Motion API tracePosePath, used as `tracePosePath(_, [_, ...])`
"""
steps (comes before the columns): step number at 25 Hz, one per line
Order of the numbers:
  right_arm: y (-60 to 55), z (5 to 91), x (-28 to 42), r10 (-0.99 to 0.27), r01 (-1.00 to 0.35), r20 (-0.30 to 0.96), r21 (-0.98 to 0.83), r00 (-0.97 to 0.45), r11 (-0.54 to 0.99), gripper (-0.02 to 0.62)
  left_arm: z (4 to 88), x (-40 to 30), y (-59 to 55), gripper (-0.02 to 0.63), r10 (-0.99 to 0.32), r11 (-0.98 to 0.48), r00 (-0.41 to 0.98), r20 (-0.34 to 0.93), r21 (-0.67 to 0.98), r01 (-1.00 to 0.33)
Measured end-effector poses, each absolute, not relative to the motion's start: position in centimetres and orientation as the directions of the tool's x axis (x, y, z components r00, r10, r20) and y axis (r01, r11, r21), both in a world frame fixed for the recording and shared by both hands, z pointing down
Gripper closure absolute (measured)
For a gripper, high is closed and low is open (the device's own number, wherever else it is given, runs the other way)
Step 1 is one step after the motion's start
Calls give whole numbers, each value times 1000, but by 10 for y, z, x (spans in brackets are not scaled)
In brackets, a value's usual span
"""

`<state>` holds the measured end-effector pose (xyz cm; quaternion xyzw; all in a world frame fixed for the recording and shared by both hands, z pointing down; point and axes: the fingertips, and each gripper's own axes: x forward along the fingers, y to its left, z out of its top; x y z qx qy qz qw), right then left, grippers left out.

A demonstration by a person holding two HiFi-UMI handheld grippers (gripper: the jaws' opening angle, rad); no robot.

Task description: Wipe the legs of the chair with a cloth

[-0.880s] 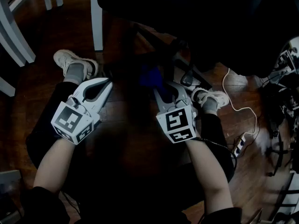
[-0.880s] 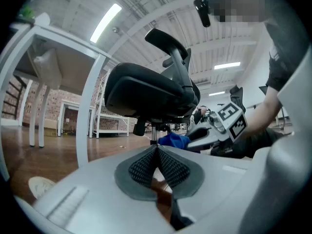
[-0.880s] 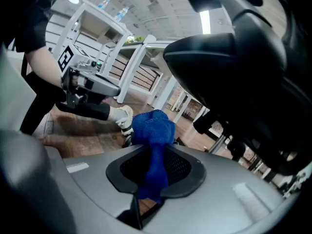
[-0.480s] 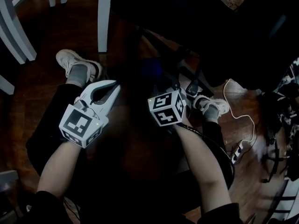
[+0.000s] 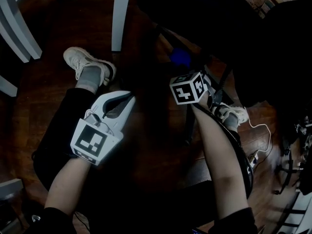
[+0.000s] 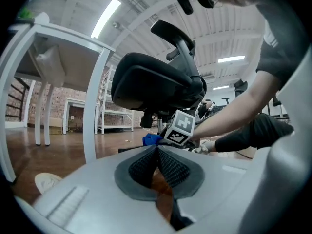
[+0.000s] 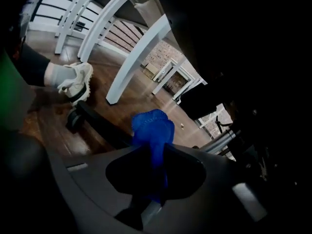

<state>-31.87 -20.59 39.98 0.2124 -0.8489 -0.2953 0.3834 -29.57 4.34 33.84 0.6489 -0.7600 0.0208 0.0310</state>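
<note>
- The room has a dark, glossy wooden floor [image 5: 29, 106]. Only the left gripper view shows the white ribbed ceiling [image 6: 146, 13], its two strip lights [image 6: 105, 18] and a brick wall [image 6: 19, 106] at the far end.
- A black office chair [image 6: 156, 84] fills the top of the head view as a dark mass. The left gripper view alone shows its padded seat and curved headrest.
- A white, square-edged table leg [image 5: 121, 13] stands near the chair, with more white legs further back.
- One black chair leg [image 7: 105, 128] ends in a round caster [image 7: 73, 121]. This is clear only in the right gripper view.
- The left gripper [image 6: 157, 147] is pale grey plastic. Its ribbed black pads are pressed together with nothing between them, and it is held low, apart from the chair.
- The right gripper [image 7: 153, 152] is clamped on the cloth. In the head view its marker cube [image 5: 189, 87] hides the jaws.
- Two pale sneakers [image 5: 87, 65] rest on the floor, one on each side.
- The one blue cloth [image 7: 153, 130] bunches out past the jaws in front of the chair leg. Whether it touches the leg cannot be told.
</note>
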Motion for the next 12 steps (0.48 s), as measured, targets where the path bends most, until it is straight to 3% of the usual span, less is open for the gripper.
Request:
tracePosePath(6, [-232, 424, -335, -650, -146, 553, 693, -521, 706, 508, 346, -304, 47, 601, -983, 178, -172, 71, 87, -980])
tracePosePath(12, [-238, 449, -331, -593, -223, 623, 570, -510, 791, 508, 357, -310, 54, 601, -976, 206, -195, 96, 126, -970])
